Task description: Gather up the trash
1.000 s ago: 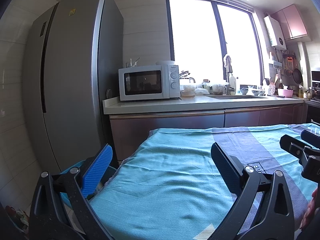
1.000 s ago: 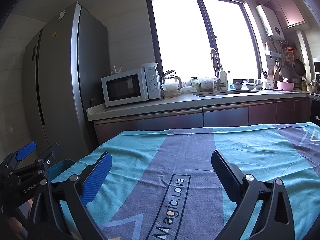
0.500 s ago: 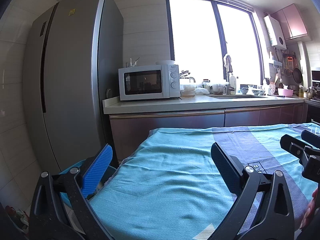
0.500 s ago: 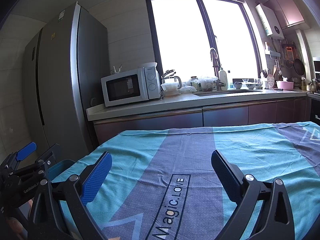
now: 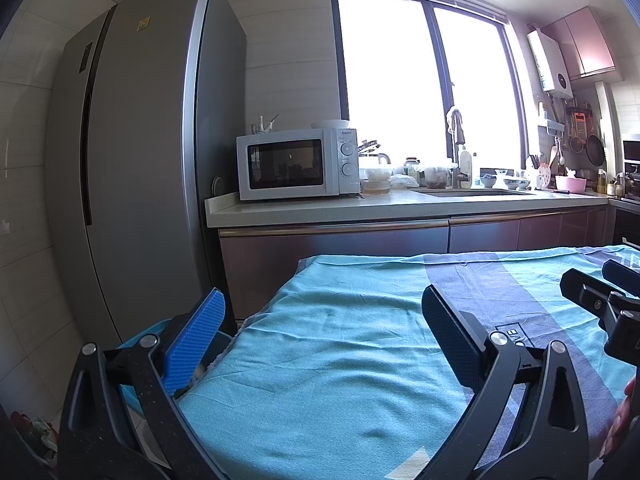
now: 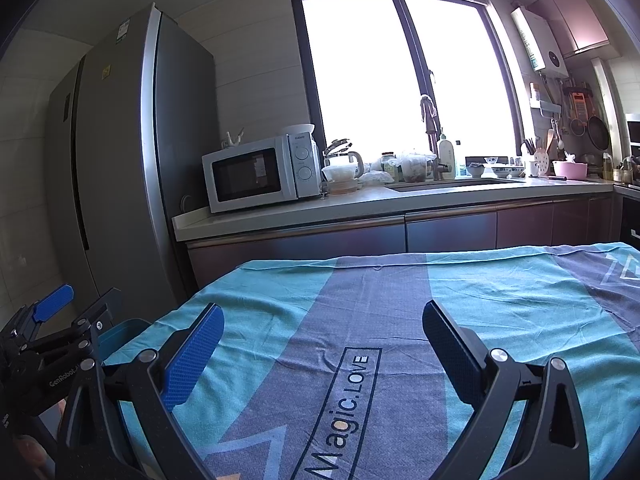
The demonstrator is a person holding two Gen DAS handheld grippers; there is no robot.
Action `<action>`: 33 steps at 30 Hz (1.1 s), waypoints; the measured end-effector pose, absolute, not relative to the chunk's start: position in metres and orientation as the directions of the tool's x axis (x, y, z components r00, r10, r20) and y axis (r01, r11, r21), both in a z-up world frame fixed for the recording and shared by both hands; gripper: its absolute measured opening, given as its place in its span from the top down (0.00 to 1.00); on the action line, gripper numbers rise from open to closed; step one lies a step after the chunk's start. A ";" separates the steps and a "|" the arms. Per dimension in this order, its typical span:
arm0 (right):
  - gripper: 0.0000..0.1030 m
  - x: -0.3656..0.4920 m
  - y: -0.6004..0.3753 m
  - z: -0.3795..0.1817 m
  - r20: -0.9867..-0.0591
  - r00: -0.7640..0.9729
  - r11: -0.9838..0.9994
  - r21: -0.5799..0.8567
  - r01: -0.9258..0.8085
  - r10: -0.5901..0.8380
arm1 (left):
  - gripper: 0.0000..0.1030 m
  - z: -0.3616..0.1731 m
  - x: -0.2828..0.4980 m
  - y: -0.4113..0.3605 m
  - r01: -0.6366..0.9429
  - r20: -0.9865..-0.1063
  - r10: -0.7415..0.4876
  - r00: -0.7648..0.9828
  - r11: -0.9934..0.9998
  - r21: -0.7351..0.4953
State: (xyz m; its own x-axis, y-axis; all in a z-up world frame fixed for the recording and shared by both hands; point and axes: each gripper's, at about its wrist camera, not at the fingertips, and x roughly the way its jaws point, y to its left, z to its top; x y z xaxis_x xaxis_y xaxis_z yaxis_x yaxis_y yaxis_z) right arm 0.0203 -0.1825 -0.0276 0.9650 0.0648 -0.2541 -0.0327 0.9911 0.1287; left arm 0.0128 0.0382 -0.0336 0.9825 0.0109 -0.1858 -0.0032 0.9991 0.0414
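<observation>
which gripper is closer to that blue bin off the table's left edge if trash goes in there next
Left. The left gripper hangs open at the table's left edge, with the blue bin just behind its left finger. The right gripper, also open, sits over the middle of the cloth.

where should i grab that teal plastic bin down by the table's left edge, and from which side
Probably the upper rim of the teal plastic bin, coming down from above with the left gripper: it sits below the cloth-covered tabletop, only its open top shows, its walls are hidden.
</observation>
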 end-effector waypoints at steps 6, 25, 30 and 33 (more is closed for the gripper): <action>0.07 0.021 -0.183 -0.027 -0.254 0.965 0.991 0.130 -0.033 0.066 | 0.06 -0.033 0.013 0.038 -0.004 -0.186 0.012 0.983 0.999 0.042; 0.07 0.020 -0.183 -0.027 -0.252 0.966 0.991 0.129 -0.029 0.061 | 0.06 -0.035 0.013 0.037 -0.003 -0.184 0.011 0.983 0.999 0.042; 0.07 0.020 -0.183 -0.027 -0.252 0.966 0.991 0.132 -0.026 0.059 | 0.06 -0.034 0.013 0.037 -0.002 -0.185 0.010 0.983 0.999 0.042; 0.07 0.020 -0.183 -0.027 -0.252 0.966 0.991 0.130 -0.026 0.058 | 0.06 -0.034 0.014 0.037 -0.002 -0.185 0.010 0.983 0.999 0.042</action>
State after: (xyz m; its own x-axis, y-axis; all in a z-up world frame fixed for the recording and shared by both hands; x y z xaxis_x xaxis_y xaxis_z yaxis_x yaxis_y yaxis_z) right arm 0.0199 -0.1825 -0.0273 0.9660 0.0581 -0.2519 -0.0257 0.9912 0.1300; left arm 0.0139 0.0369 -0.0344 0.9826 0.0101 -0.1853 -0.0024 0.9991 0.0419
